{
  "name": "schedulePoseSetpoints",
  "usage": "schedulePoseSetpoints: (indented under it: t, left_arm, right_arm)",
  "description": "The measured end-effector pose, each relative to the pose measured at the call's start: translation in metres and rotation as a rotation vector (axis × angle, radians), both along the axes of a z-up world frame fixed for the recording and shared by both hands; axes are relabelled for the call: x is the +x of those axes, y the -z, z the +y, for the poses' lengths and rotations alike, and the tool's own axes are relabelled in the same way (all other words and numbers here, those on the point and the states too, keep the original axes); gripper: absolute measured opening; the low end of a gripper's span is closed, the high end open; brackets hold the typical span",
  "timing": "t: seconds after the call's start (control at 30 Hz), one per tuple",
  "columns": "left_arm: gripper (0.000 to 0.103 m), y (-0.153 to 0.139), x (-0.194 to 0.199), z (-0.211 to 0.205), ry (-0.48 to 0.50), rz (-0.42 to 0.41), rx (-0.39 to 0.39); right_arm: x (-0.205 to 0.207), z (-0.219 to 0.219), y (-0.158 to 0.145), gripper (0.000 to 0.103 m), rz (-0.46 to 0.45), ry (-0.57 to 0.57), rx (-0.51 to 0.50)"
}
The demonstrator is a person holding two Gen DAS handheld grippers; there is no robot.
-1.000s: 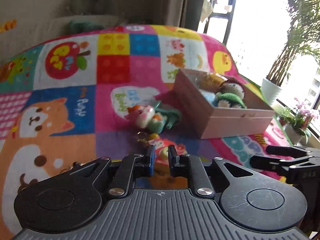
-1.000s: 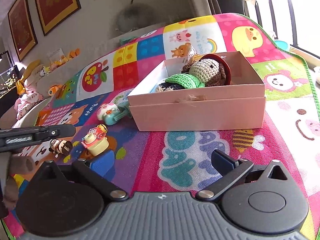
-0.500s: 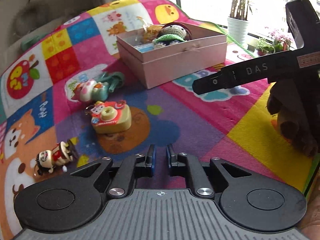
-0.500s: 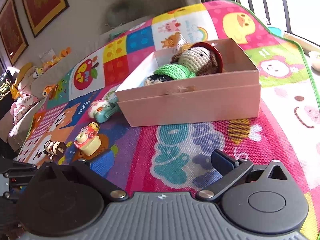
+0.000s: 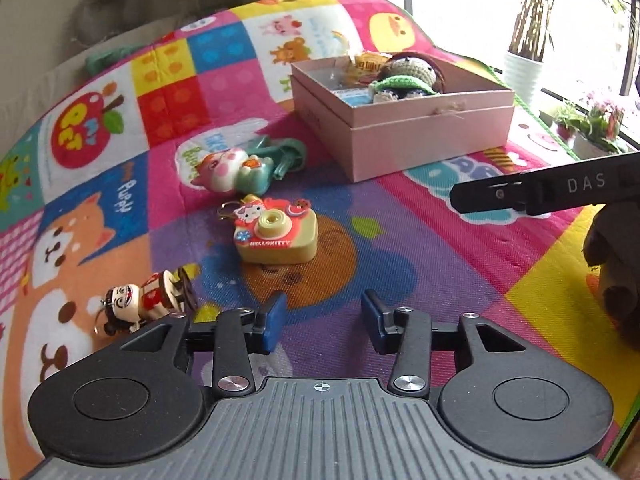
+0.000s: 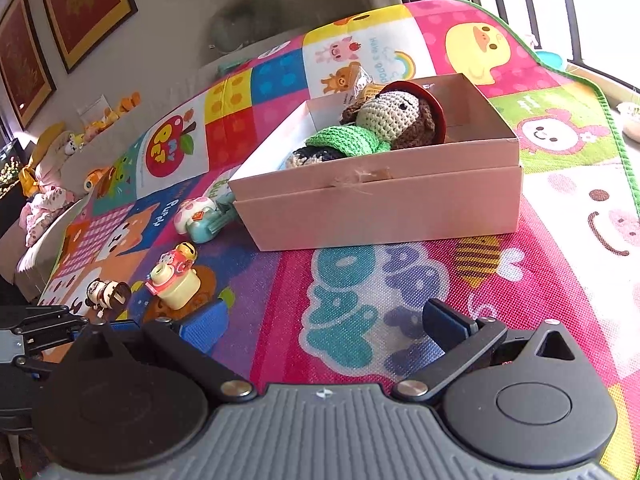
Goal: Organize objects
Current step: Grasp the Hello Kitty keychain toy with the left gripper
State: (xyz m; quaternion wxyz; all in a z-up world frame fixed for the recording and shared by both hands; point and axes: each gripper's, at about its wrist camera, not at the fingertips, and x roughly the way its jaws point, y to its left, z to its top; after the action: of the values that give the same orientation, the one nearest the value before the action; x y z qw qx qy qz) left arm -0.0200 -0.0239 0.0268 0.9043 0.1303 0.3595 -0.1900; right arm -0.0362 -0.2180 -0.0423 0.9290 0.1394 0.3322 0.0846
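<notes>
Both tongs are empty: the left gripper (image 5: pixel 322 326) has just been spreading its jaws to a moderate gap with only the play mat (image 5: pixel 420 248) between them, and the right gripper (image 6: pixel 322 322) stands wide over the mat near the pink box (image 6: pixel 380 204). The step in hand looks like a reach for the camera-shaped toy (image 5: pixel 278 234), which sits on the mat a little beyond the left jaws and left of the box. To do it well, the left gripper should open wider than the toy's body before coming down, straddle its flat sides rather than the keyring at its far left corner, and close low on the block — a high pinch could tip it. The cat figure (image 5: pixel 232 170) farther off and the small doll charm (image 5: pixel 140 300) at near left lie apart, so crowding seems no concern. The box already holds a crocheted doll (image 6: pixel 384 124); free room shows at its left end.
</notes>
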Motion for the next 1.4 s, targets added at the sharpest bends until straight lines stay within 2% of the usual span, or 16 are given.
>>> schedulePoseSetpoints:
  t: [0.1, 0.23, 0.33, 0.37, 0.43, 0.57, 0.77, 0.97, 1.03, 1.2, 1.33, 1.4]
  left_arm:
    - [0.045, -0.011, 0.002, 0.007, -0.043, -0.082, -0.059]
    - [0.044, -0.016, 0.022, 0.014, -0.090, -0.109, -0.134]
    - [0.044, -0.007, 0.042, 0.014, -0.107, -0.086, -0.108]
    - [0.047, -0.003, 0.047, 0.014, -0.104, -0.075, -0.098]
    - [0.049, 0.001, 0.052, 0.019, -0.086, -0.084, -0.138]
    - [0.052, 0.005, 0.064, 0.029, -0.086, -0.035, -0.223]
    - [0.052, 0.006, 0.074, 0.025, -0.054, -0.031, -0.226]
    - [0.051, 0.009, 0.077, 0.026, -0.098, 0.033, -0.328]
    - [0.050, 0.011, 0.073, 0.028, -0.097, 0.037, -0.355]
    - [0.049, 0.000, 0.039, 0.033, -0.086, -0.006, -0.321]
    - [0.049, -0.018, -0.007, 0.067, -0.102, -0.033, -0.375]
    - [0.049, -0.028, -0.029, 0.091, -0.146, -0.061, -0.392]
  right_arm:
    - [0.000, 0.000, 0.000, 0.103, 0.000, -0.001, 0.000]
    - [0.000, 0.000, 0.000, 0.103, -0.001, -0.003, -0.001]
    - [0.000, 0.001, 0.000, 0.103, -0.002, -0.007, 0.000]
    - [0.000, 0.001, 0.000, 0.103, -0.002, -0.008, -0.001]
    - [0.000, 0.002, 0.000, 0.103, -0.002, -0.010, -0.002]
    - [0.000, 0.002, 0.000, 0.103, -0.002, -0.017, -0.004]
    - [0.001, 0.005, 0.001, 0.103, 0.000, -0.033, -0.017]
    - [0.001, 0.004, 0.001, 0.103, 0.000, -0.052, -0.008]
    - [0.001, 0.005, 0.001, 0.103, 0.000, -0.056, -0.008]
    - [0.001, 0.004, 0.001, 0.103, -0.002, -0.054, 0.001]
    - [0.003, 0.008, 0.001, 0.103, 0.002, -0.058, -0.025]
    - [0.005, 0.016, 0.000, 0.103, 0.006, -0.093, -0.057]
